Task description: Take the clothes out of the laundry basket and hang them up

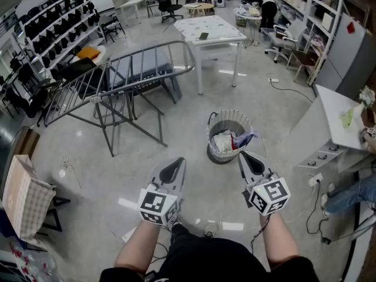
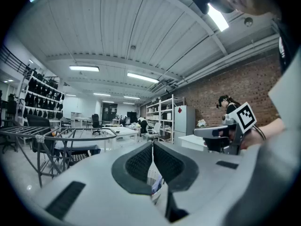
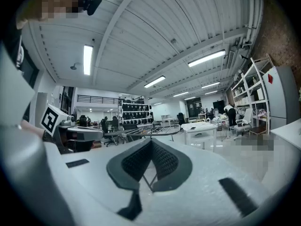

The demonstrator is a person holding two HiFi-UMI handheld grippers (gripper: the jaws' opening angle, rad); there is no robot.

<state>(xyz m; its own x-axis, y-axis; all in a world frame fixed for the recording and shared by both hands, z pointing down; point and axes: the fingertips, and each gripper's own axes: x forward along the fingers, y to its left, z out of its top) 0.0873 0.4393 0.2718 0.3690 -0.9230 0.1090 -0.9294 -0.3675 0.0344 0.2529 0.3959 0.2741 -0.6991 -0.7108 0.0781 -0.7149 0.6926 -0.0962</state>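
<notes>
Now, left gripper (image 1: pixel 176 164): jaws were together, empty
Right gripper (image 1: pixel 243 155): likewise closed, empty
Round white wire laundry basket (image 1: pixel 230 113): stood just ahead, crumpled clothes (image 1: pixel 227 141) inside
Risk: unopened jaws could shove garments aside

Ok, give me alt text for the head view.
The left gripper and right gripper, both shut and empty, point toward a laundry basket of clothes on a grey floor. A drying rack stands beyond at left, a white table behind.
</notes>
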